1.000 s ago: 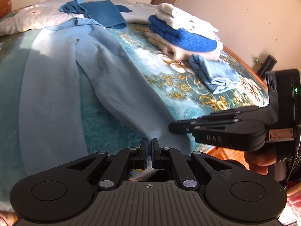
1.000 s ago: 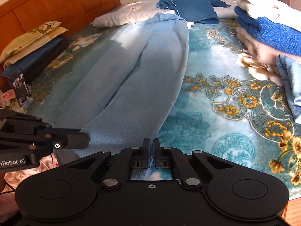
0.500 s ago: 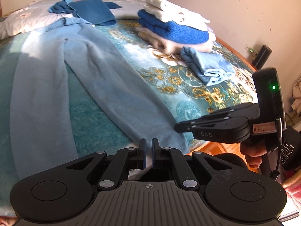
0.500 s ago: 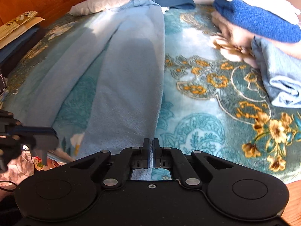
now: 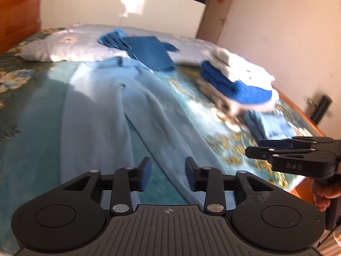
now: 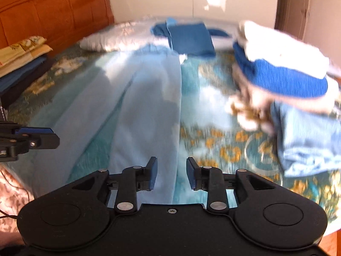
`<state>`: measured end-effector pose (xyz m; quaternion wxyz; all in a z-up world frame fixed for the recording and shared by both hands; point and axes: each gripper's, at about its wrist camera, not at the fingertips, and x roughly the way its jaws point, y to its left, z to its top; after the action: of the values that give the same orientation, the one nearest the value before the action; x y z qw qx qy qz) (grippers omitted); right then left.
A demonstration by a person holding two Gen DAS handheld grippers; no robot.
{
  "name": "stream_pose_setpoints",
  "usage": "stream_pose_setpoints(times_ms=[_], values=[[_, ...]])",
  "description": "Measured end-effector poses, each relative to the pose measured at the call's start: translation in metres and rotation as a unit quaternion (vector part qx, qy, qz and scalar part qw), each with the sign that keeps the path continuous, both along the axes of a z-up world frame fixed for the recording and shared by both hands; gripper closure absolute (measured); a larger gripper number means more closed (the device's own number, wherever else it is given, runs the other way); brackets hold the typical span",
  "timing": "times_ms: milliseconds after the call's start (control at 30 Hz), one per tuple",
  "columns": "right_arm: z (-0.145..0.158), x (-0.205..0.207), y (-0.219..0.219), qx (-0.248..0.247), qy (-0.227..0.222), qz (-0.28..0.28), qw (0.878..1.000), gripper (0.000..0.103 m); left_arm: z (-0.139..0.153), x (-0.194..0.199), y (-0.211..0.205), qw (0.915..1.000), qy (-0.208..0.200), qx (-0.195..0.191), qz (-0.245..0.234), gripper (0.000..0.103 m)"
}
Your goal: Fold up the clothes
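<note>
Light blue trousers (image 5: 110,115) lie flat on the bed, legs running toward me; they also show in the right wrist view (image 6: 145,111). My left gripper (image 5: 167,176) is open and empty above the near end of one leg. My right gripper (image 6: 171,176) is open and empty above the right leg's outer edge. The right gripper shows from the side in the left wrist view (image 5: 298,155); the left one shows at the left edge of the right wrist view (image 6: 27,140). Both views are blurred by motion.
A stack of folded white, blue and tan clothes (image 5: 238,87) sits at the right of the bed, with a folded light blue piece (image 6: 309,136) in front. A dark blue garment (image 5: 147,51) lies by the pillow (image 5: 64,49). The orange headboard (image 6: 53,17) stands at left.
Both grippers were shut at the trouser hems and are now open. Both have risen and tipped up, so the far wall shows. The trouser legs lie flat on the bed.
</note>
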<state>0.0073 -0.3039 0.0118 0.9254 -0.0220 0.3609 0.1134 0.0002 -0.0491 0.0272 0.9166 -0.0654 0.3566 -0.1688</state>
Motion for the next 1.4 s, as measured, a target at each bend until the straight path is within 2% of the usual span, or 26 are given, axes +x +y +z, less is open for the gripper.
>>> stream_pose_setpoints(times_ms=[33,100,133,267,400,633,900,1067,1200,1267,1400], values=[[0.005,0.003,0.004,0.003,-0.012,0.003,1.0,0.054,0.003,0.002,0.005,0.9999,-0.007,-0.001,0.013,0.057],[0.012,0.011,0.013,0.01,-0.028,0.014,0.999,0.049,0.007,0.005,0.016,0.9992,-0.018,0.001,0.036,0.039],[0.015,0.016,0.018,0.012,-0.031,0.02,0.999,0.045,0.008,0.006,0.021,0.9987,-0.021,0.003,0.046,0.034],[0.019,0.047,0.036,0.019,-0.037,0.049,0.998,0.032,0.004,0.018,0.038,0.9956,-0.014,0.008,0.092,0.024],[0.022,0.082,0.053,0.021,-0.043,0.08,0.996,0.032,0.0,0.034,0.054,0.9902,0.002,0.011,0.139,0.024],[0.02,0.127,0.06,0.016,-0.06,0.098,0.993,0.031,0.002,0.087,0.075,0.9848,-0.012,0.045,0.167,0.023],[0.005,0.189,0.061,-0.013,-0.076,0.098,0.992,0.032,0.003,0.185,0.084,0.9844,-0.02,0.109,0.137,0.018],[0.005,0.247,0.067,-0.053,-0.102,0.115,0.987,0.034,-0.012,0.258,0.092,0.9851,-0.03,0.116,0.124,0.018],[-0.01,0.3,0.083,-0.103,-0.118,0.145,0.977,0.041,-0.029,0.313,0.096,0.9835,-0.037,0.131,0.119,0.018],[-0.021,0.325,0.094,-0.129,-0.12,0.159,0.972,0.046,-0.039,0.338,0.1,0.9844,-0.026,0.124,0.122,0.018],[-0.047,0.365,0.115,-0.157,-0.128,0.189,0.961,0.047,-0.062,0.38,0.109,0.9835,-0.017,0.138,0.116,0.018]])
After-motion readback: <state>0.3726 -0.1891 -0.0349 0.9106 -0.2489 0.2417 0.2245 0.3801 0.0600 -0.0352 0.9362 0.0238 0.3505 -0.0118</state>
